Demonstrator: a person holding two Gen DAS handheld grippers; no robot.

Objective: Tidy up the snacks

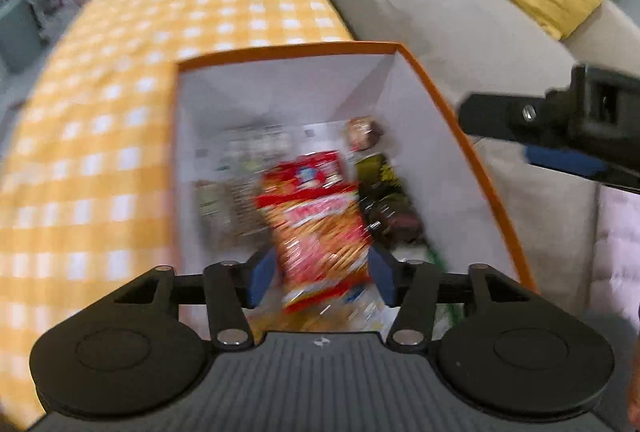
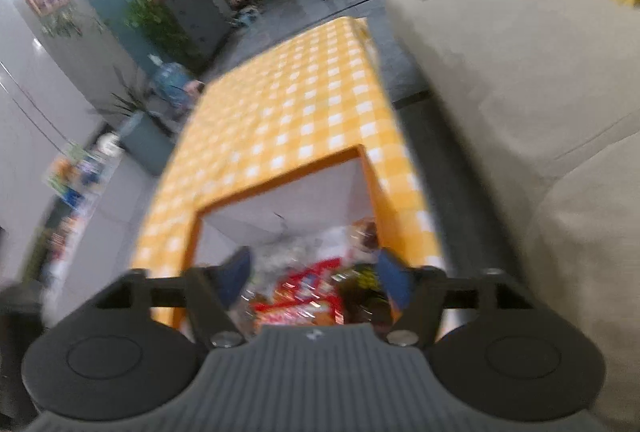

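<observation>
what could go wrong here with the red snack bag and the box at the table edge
1. The red snack bag sits between the open pads of the left gripper, apparently ungripped; it may land crooked on the other snacks.
2. The orange box stands at the table edge by the sofa; a nudge from the right gripper might tip it off.

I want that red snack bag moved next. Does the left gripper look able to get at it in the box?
Probably yes. The left gripper is open right above the red snack bag, the orange-rimmed box has no lid, and nothing covers the bag.
</observation>
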